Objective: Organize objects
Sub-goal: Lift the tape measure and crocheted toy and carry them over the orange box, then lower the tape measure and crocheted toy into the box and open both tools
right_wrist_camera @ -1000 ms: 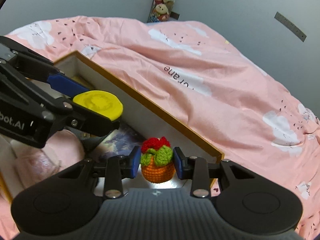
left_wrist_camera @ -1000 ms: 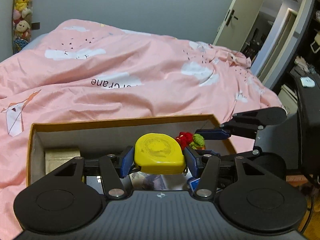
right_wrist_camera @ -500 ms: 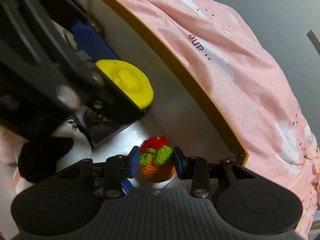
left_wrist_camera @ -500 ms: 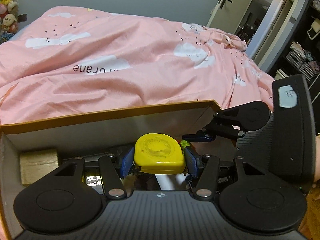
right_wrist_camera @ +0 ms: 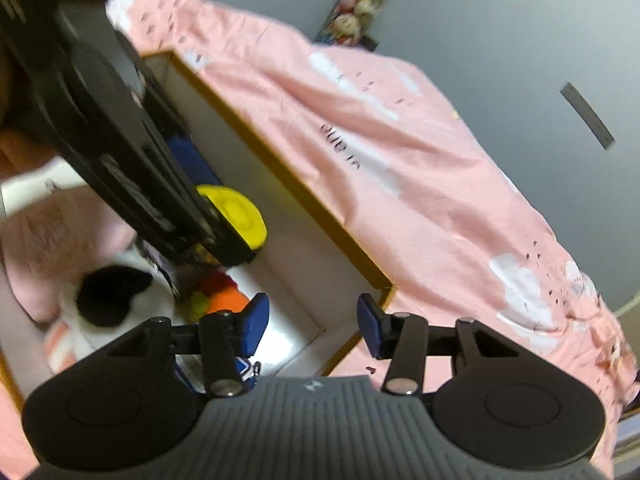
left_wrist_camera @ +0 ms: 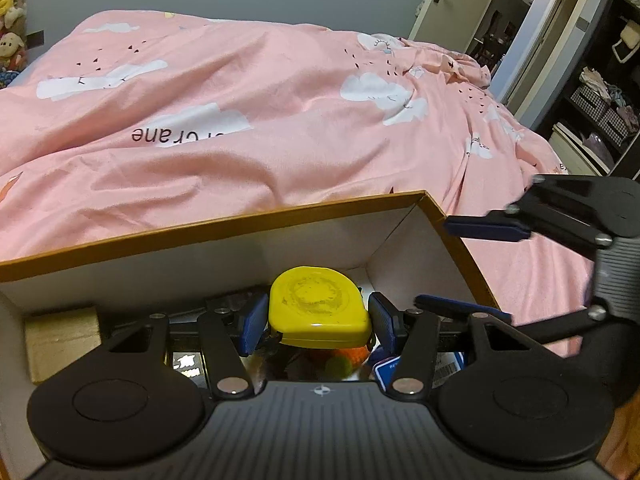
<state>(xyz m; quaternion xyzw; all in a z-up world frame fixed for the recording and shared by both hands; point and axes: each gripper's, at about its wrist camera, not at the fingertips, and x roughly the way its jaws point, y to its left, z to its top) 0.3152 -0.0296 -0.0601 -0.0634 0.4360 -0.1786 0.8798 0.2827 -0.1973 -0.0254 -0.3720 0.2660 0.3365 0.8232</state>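
My left gripper (left_wrist_camera: 318,322) is shut on a yellow tape measure (left_wrist_camera: 318,308) and holds it inside a white cardboard box with an orange rim (left_wrist_camera: 224,222). The tape measure also shows in the right wrist view (right_wrist_camera: 238,216). My right gripper (right_wrist_camera: 312,322) is open and empty above the box's right corner; it also shows in the left wrist view (left_wrist_camera: 472,268). The crocheted orange pot with red and green top (right_wrist_camera: 222,294) lies in the box, left of the right gripper's fingers and below the tape measure (left_wrist_camera: 344,358).
The box sits on a bed with a pink cloud-print cover (left_wrist_camera: 280,120). In the box are a tan block (left_wrist_camera: 62,340), a black-and-white plush (right_wrist_camera: 108,300), a blue card (left_wrist_camera: 386,372) and a dark booklet. A doorway and shelves (left_wrist_camera: 600,100) stand at the right.
My right gripper has opened, let go of the crocheted pot, and drawn back and up toward the box's corner. The pot now lies in the box. My left gripper still holds the tape measure.
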